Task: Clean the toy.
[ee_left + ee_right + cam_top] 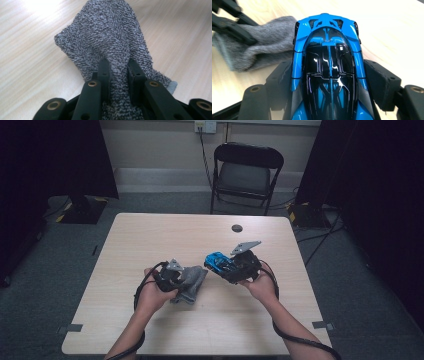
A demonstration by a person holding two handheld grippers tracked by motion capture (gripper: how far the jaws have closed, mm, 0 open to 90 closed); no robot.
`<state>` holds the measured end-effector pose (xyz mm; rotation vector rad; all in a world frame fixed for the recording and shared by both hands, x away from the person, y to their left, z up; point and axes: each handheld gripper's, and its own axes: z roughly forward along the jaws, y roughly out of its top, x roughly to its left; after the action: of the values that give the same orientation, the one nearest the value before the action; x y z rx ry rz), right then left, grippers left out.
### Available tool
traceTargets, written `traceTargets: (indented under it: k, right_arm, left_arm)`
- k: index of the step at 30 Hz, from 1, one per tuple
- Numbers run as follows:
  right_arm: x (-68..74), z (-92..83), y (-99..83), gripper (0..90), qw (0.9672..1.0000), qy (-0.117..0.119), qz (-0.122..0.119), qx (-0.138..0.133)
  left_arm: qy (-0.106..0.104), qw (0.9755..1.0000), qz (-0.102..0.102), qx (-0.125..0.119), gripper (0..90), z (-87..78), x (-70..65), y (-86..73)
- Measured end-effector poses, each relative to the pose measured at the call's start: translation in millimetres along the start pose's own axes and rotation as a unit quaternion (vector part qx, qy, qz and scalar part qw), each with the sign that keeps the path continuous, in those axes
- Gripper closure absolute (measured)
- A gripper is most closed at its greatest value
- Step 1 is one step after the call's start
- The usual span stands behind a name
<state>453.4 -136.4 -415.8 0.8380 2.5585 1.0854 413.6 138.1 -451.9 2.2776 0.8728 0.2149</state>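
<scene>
- Toy car [328, 67], blue with a black glossy roof, is sitting between the jaws of the right tool [226, 265], which are standing wide and pressing on its two sides; it is being held just above the counter [150, 227], right of middle.
- Grey sock [110, 37] is lying bunched on the counter left of the car, and the left tool [181, 276] is pinching a fold of it with jaws nearly closed.
- Car's nose is pointing toward the sock, with the two lying near each other but apart in the high view.
- Open wood is stretching all around both hands: the far half of the counter is bare except for a small dark round spot [237, 228] well beyond the car.
- Both side edges and the near edge are lying well away from the tools.
- Folding chair [246, 172] is standing past the far edge, off the counter.
</scene>
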Motion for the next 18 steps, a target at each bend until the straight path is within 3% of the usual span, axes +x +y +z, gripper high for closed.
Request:
traceTargets:
  k: [5, 8, 11, 13, 18]
  right_arm:
    - [3.3, 4.2, 0.0, 27.9, 1.0, 0.003, 0.003, -0.001]
    - [4.0, 4.6, -0.3, 28.0, 1.0, 0.005, 0.003, -0.001]
    - [4.9, 5.2, -0.6, 27.9, 1.0, 0.006, 0.001, 0.001]
    - [6.5, 5.1, -0.6, 28.0, 1.0, 0.005, 0.0, 0.0]
    - [8.9, 6.3, 0.3, 28.0, 1.0, 0.006, -0.003, -0.001]
  left_arm:
    - [-0.003, 1.0, -0.003, 0.003, 71.9, 9.3, -3.4, -1.4]
    - [0.009, 0.9999, -0.006, -0.002, 68.4, 10.7, -5.8, -4.8]
    - [0.018, 0.9997, -0.001, -0.016, 54.7, 6.1, -7.6, -6.1]
    - [0.022, 0.9994, -0.009, -0.023, 46.2, 0.3, -9.7, -7.6]
    - [0.03, 0.9994, -0.012, -0.011, 38.8, -4.0, -17.8, -19.3]
